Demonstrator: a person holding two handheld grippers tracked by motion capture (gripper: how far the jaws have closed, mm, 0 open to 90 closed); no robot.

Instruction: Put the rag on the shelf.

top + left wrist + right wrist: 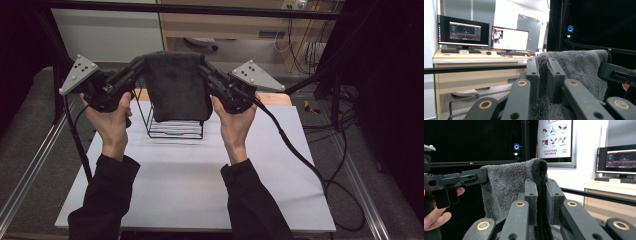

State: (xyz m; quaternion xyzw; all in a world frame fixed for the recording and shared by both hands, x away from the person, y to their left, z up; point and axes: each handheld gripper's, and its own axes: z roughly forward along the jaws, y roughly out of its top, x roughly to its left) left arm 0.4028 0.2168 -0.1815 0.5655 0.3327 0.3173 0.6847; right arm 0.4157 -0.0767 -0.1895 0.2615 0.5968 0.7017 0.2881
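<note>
Left tool: clamped on towel's left top corner.
Right tool: clamped on right top corner.
Towel: stretched level between both, hanging directly above wire rack near tabletop's far edge.

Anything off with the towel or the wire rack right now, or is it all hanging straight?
Nothing stands out. The grey towel hangs evenly, folded, its top edge pinched at one corner by the left gripper and at the other by the right gripper. It hangs above the wire rack, which stands upright on the white table.
</note>
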